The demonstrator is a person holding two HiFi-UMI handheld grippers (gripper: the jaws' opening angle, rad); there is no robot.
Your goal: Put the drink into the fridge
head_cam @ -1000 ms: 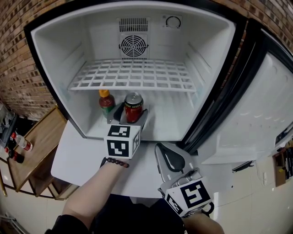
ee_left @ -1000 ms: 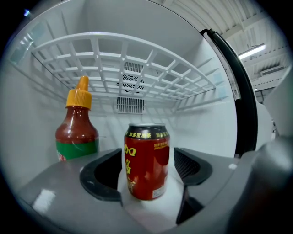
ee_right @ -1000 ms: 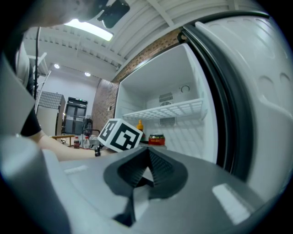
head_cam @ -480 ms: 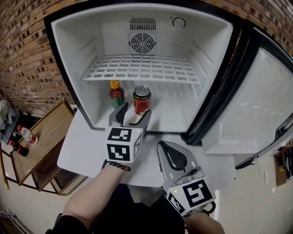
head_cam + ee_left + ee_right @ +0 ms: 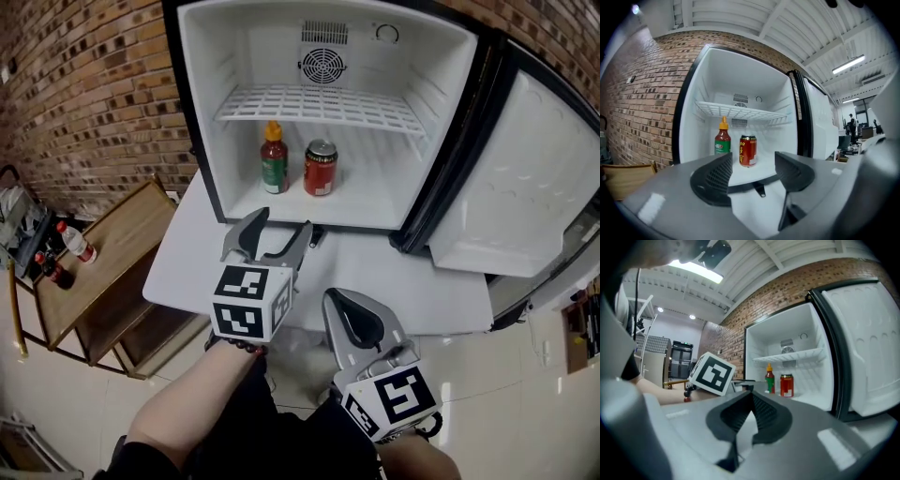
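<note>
In the head view, the left gripper (image 5: 279,230) hung over the white table top (image 5: 187,267). Its jaws were spread and released with nothing between them, though they had just been closing a little. That looked like a tool with no load left to carry. The red aluminium drink can (image 5: 320,169) stood upright well ahead of it on the floor of the small white open fridge (image 5: 202,84). It was just right of a red sauce bottle with a green label and orange cap (image 5: 274,159) and apart from it, so the placing seemed done. The right gripper (image 5: 333,300) sat nearer the person and to the right of the left one, clenched on nothing, probably idle because one can needed one tool. The white fridge door (image 5: 525,178) stood swung wide, ahead and to its right, likely left so for access. In the left gripper view, the can appeared dead ahead in the gap between the two dark ribbed pads (image 5: 715,176). It was far beyond them, untouched, under the white wire shelf (image 5: 740,110). In the right gripper view, the jaws met in a tight wedge with no object inside. Can and bottle stood ahead and slightly right, and the left tool's black-and-white marker cube (image 5: 711,373) lay to the left.
</note>
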